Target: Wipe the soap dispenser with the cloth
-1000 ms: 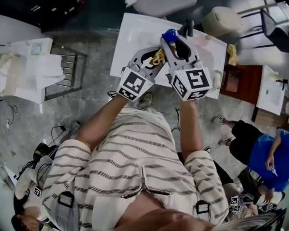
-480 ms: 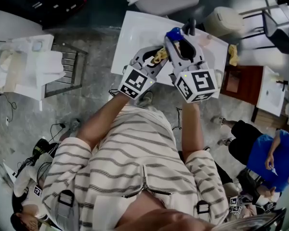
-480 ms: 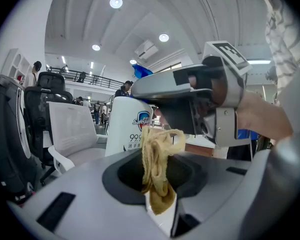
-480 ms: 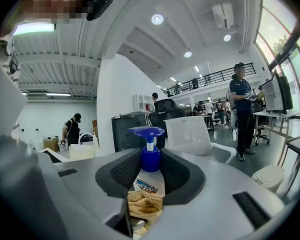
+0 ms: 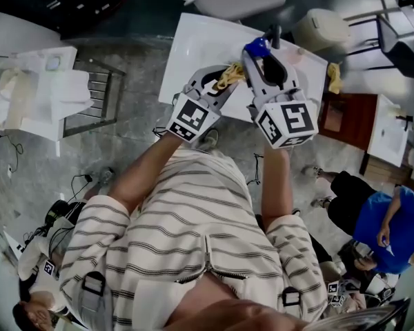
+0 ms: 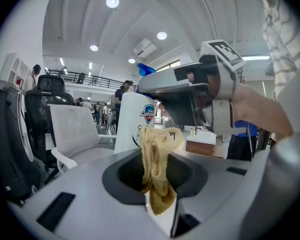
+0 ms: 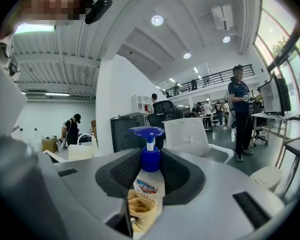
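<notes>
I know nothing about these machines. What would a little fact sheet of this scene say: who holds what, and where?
Setting: both grippers held over a white table
Left gripper: shut on a yellow cloth
Right gripper: shut on the soap dispenser
Dispenser: white bottle, blue pump, upright
Contact: the cloth appears to lie against the bottle's lower body
Job stage: cloth and dispenser brought together for wiping

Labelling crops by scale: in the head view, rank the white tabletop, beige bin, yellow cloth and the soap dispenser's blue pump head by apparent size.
1. White tabletop
2. Beige bin
3. Yellow cloth and blue pump head: these look alike, so unranked.
</notes>
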Available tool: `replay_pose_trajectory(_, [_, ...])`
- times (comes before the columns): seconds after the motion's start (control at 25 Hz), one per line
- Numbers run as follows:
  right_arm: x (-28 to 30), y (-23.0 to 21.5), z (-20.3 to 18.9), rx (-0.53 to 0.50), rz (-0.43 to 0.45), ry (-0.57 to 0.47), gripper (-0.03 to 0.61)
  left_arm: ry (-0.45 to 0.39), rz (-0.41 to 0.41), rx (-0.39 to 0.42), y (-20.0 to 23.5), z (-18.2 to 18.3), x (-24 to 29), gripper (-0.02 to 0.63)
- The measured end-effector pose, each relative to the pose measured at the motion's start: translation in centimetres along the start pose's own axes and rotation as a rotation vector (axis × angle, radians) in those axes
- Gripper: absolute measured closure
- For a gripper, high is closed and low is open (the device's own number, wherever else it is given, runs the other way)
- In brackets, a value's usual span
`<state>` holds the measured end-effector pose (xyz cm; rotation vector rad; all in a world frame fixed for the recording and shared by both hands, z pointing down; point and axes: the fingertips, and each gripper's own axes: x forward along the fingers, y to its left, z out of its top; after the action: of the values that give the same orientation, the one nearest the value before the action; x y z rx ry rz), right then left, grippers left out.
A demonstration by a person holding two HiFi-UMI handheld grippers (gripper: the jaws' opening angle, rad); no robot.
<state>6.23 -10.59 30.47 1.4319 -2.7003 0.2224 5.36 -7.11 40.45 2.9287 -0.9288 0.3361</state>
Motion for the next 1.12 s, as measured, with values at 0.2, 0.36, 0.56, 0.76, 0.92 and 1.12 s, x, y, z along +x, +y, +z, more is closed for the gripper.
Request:
replay_pose_trajectory(0.2, [-0.3, 0.0, 0.2, -0.010, 0.000, 0.001, 0.454, -0.005, 0.013, 0.012, 0.3, 0.3, -0.9, 0.520])
replay_pose_trajectory(0.36, [-0.4, 0.0, 0.3, -0.010, -0.002, 0.006, 0.454, -0.010, 0.022, 0.012, 0.6, 0.5, -1.5, 0.520])
replay_pose_trajectory(0.56, [-0.6, 0.2, 0.6, -0.018, -0.001, 0.006, 0.454, -0.019, 0.054, 0.004, 1.5, 0.7, -2.5, 0.520])
replay_pose_trajectory(0.76, [-0.8, 0.3, 0.5, -0.022, -0.006, 0.009, 0.454, -0.041, 0.076, -0.005, 2.2, 1.4, -3.4, 0.520])
replay_pose_trajectory(0.92, [-0.5, 0.1, 0.7, -0.025, -0.012, 0.007, 0.454, -0.072, 0.109, 0.000, 3.4, 2.5, -4.0, 0.520])
replay_pose_trajectory(1.12, [-0.5, 0.2, 0.5, -0.031, -0.006, 0.018, 0.454, -0.092, 0.118, -0.010, 4.5, 3.1, -4.3, 0.520])
